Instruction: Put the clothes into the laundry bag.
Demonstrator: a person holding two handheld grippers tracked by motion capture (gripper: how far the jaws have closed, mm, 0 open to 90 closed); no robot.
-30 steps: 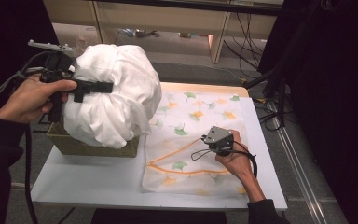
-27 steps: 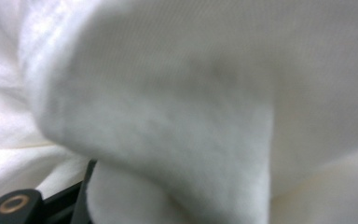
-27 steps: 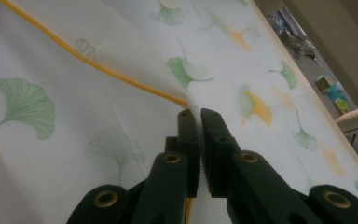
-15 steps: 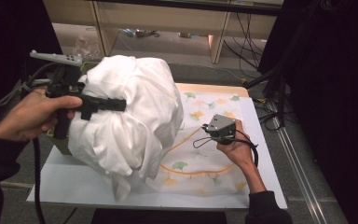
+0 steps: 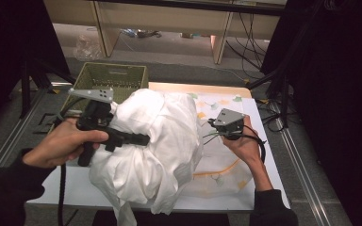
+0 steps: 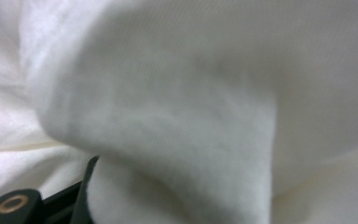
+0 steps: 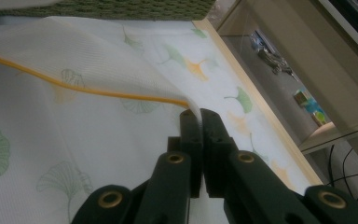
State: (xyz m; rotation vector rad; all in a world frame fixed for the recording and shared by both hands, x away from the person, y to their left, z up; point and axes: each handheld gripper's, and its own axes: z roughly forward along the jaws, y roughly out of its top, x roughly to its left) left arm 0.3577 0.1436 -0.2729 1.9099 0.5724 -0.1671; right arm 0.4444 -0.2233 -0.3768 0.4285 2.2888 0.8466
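over the middle of the white counter (image 5: 264, 188), the left gripper (image 5: 139, 139) carries a big, bunched white fabric bundle (image 5: 155, 146), soft and thick like a padded insert. its fingers stand partly closed with folds of the cloth clamped between them, and in the left gripper view that cloth crowds right up to the lens. the bundle hangs above the near half of a thin mesh bag printed with green and orange ginkgo leaves and edged in orange piping (image 5: 219, 174), probably so it can be fed into the opening. the right gripper (image 7: 199, 116) has its fingers pinched tight on the bag's upper layer beside the orange edge, lifting it off the lower layer, seemingly to hold the mouth open. behind them sits a woven olive-green basket (image 5: 113, 77).
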